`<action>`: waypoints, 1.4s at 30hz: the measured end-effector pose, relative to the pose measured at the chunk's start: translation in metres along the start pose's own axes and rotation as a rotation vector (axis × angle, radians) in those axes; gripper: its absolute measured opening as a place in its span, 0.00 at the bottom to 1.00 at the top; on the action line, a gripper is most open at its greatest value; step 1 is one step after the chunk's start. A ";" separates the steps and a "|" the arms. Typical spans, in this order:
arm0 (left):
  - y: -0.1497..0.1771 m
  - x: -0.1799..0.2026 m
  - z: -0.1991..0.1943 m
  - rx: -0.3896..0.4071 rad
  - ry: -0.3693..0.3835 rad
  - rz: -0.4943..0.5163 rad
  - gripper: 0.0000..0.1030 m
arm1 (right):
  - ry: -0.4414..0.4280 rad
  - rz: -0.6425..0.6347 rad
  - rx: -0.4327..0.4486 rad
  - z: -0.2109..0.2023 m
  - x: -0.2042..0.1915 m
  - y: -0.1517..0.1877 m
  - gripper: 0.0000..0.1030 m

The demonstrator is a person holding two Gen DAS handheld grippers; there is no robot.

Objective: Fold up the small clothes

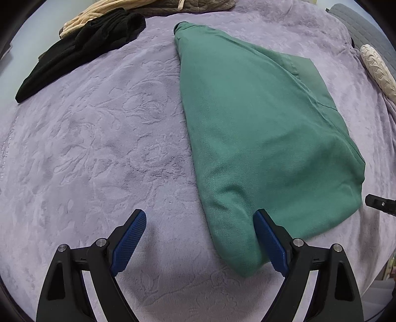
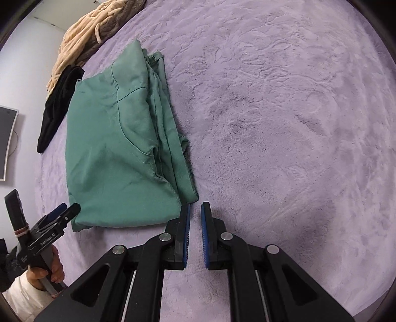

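While the left gripper (image 1: 200, 232) stood with its blue ribbed pads (image 1: 130, 240) spread wide, it held nothing. Its right-hand pad lay against the near corner of the folded green cotton garment (image 1: 259, 138), and its other pad hung clear over the bare lilac plush blanket (image 1: 99, 138) beside that corner. The right gripper (image 2: 195, 210) was almost closed, with only a narrow slit between its pads and nothing between them. It hovered just off the garment's near right corner, whether touching the cloth or not could not be told.

The green garment lay flat on the blanket as a folded block, its stacked layered edges showing along the side nearest the right gripper. A crumpled black garment (image 1: 81, 49) and a cream knitted garment (image 1: 94, 14) lay beyond the green one, well apart from it, at the far edge of the blanket.

Risks, as judged: the wide left jaws straddled only the garment's corner, so closing there would likely pinch one or two layers and peel the stack open rather than lift it whole. A pad dragged across the cloth could skew the fold or bunch the soft blanket with it. The nearly shut right gripper could not take an edge without opening first, and any push from it might spread the stacked edges.
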State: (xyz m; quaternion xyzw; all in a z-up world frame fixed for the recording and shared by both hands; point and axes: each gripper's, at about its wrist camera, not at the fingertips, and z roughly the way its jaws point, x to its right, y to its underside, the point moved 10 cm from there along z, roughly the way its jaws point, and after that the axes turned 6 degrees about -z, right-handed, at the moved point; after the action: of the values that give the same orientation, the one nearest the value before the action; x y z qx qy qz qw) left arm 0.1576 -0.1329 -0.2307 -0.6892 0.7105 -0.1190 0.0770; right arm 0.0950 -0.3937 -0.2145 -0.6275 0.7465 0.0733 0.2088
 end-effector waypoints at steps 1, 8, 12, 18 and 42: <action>0.000 0.000 0.000 -0.002 -0.004 0.000 0.87 | -0.008 0.001 0.001 -0.001 -0.002 -0.001 0.10; 0.001 0.000 -0.002 -0.016 -0.019 0.000 0.87 | -0.031 -0.022 0.007 0.000 -0.019 -0.012 0.10; -0.001 -0.001 -0.001 -0.048 -0.012 -0.006 0.87 | -0.018 -0.034 0.024 -0.001 -0.020 -0.026 0.60; -0.010 -0.010 -0.008 -0.046 -0.048 -0.035 1.00 | -0.065 -0.061 0.030 0.001 -0.029 -0.043 0.68; -0.049 0.022 0.054 -0.227 0.357 -0.218 1.00 | -0.505 -0.038 -0.116 0.100 -0.067 -0.147 0.79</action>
State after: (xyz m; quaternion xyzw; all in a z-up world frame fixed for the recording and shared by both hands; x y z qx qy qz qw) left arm 0.2186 -0.1594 -0.2675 -0.7341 0.6430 -0.1660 -0.1415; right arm 0.2677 -0.3253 -0.2549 -0.6142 0.6534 0.2664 0.3534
